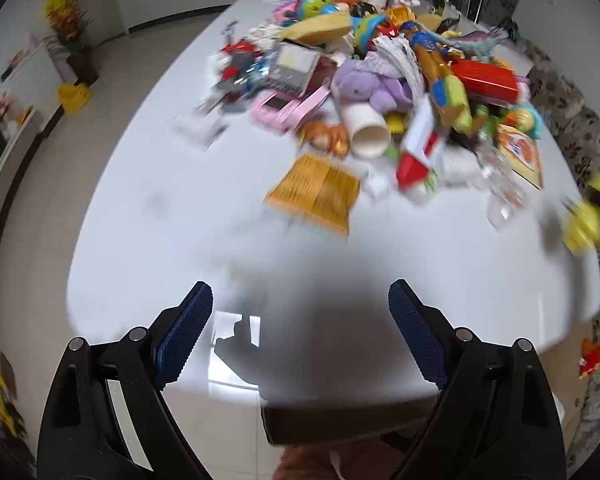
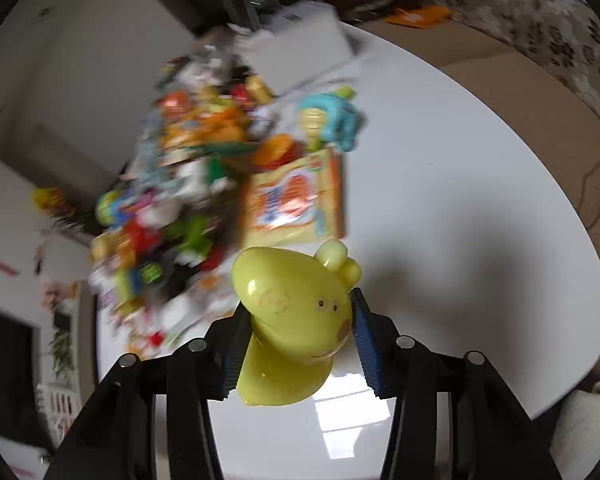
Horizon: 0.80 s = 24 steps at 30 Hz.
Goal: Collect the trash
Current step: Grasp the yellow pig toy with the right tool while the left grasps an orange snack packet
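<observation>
My left gripper [image 1: 300, 292] is open and empty above the near part of a white table [image 1: 160, 240]. A pile of toys and trash covers the far half: an orange wrapper [image 1: 316, 194], a white paper cup [image 1: 366, 130] on its side, a red and white carton [image 1: 418, 152], clear crumpled plastic [image 1: 504, 196]. My right gripper [image 2: 298, 300] is shut on a yellow pig-faced plastic toy [image 2: 292, 320], held above the table [image 2: 460, 220]. That gripper with the toy shows blurred at the right edge of the left wrist view [image 1: 584, 224].
The pile holds a purple plush [image 1: 364, 84], a pink tray [image 1: 284, 108], a grey box [image 1: 294, 68] and a yellow snack packet [image 2: 296, 200]. Cardboard [image 2: 520, 92] and patterned carpet [image 2: 540, 12] lie beyond the table. Flowers and shelves [image 1: 66, 20] stand at the left wall.
</observation>
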{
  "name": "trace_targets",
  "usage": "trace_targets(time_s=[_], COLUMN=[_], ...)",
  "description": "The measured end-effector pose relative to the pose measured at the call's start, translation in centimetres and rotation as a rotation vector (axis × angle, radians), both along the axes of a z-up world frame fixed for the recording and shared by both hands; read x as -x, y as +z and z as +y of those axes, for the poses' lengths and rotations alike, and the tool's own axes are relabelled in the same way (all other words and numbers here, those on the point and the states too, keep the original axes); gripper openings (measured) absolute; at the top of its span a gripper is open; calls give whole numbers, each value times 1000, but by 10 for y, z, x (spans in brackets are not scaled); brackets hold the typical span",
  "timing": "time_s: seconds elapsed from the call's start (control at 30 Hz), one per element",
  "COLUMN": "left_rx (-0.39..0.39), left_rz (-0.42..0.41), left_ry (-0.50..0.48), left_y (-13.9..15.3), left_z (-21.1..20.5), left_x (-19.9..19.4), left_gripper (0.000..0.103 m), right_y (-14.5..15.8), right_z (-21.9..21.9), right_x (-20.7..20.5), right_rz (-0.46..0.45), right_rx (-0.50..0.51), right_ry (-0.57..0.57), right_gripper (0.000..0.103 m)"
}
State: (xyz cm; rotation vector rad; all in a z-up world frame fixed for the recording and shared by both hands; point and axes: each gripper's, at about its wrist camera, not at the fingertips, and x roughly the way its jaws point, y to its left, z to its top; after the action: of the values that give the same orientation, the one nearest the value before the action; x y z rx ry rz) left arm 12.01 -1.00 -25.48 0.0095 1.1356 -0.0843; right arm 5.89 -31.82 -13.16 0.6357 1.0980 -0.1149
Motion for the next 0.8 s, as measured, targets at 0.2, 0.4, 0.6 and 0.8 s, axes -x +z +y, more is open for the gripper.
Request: trace_targets(time_s=[0.2, 0.4, 0.6, 0.8], left_rx=[-10, -62, 1, 125], left_rz=[94, 85, 80, 48], left_ry=[-9, -106, -123, -132], left_y=[-37, -38, -24, 5], left_z=[-4, -13, -3, 19], left_x=[-73, -98, -87, -38], left_gripper=[81, 63, 60, 60], right_y=[30, 38, 43, 42], right_z=[29, 51, 73, 102], right_x=[41, 67, 76, 74], right_rz=[-53, -57, -57, -42], right_rx=[-36, -98, -79, -87], right_ry=[87, 114, 183, 287], right_gripper=[47, 47, 47, 47])
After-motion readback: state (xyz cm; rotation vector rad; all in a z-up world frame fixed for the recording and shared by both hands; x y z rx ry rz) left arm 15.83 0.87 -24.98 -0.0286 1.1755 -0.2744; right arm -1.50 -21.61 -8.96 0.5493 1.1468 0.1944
